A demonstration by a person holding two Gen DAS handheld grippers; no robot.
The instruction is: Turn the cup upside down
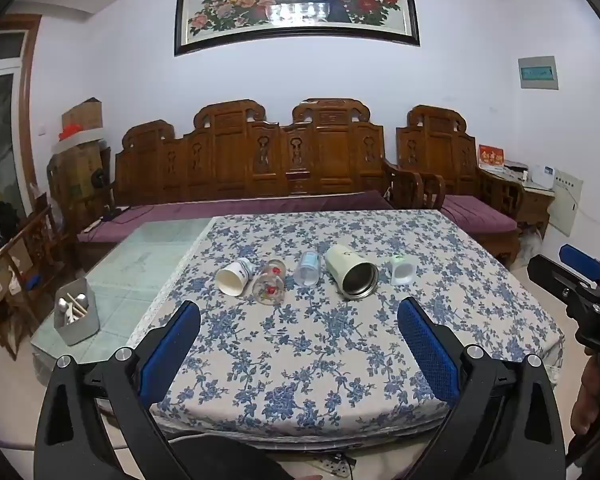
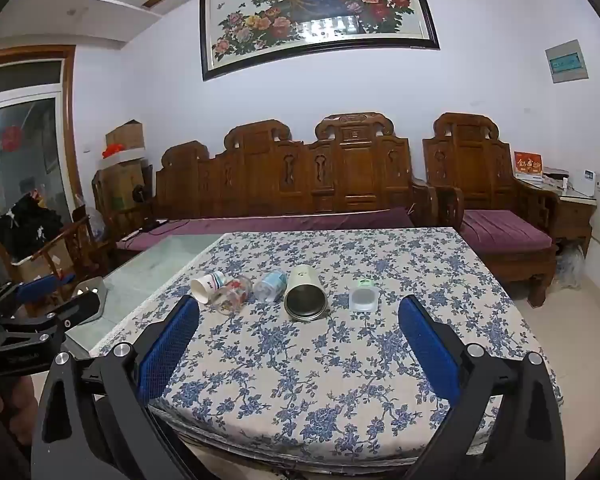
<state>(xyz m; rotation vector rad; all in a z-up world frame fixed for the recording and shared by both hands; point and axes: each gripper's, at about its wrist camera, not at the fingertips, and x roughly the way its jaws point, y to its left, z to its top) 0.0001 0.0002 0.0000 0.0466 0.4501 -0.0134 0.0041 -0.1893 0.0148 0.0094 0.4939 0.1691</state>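
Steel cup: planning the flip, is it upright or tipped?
Tipped. The steel cup lies on its side on the tablecloth, open mouth facing the cameras.

Table (image 1: 148, 256), glass top, floral tablecloth (image 1: 340, 344) on the right part. 5 cups on their sides on cloth: paper cup (image 1: 233, 277), glass (image 1: 269, 287), clear plastic cup (image 1: 308, 268), steel-lined tumbler (image 1: 352, 274), small white cup (image 1: 402, 270). Grey utensil holder (image 1: 76, 312) on bare glass.

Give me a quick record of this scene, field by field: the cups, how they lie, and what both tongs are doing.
surface: table with blue floral cloth
cups in row: paper cup, glass cup, clear plastic cup, metal-lined tumbler, small white cup
cup state: all on their sides, none inverted yet
left tongs: open, empty, short of the cups
right tongs: open, empty, short of the cups
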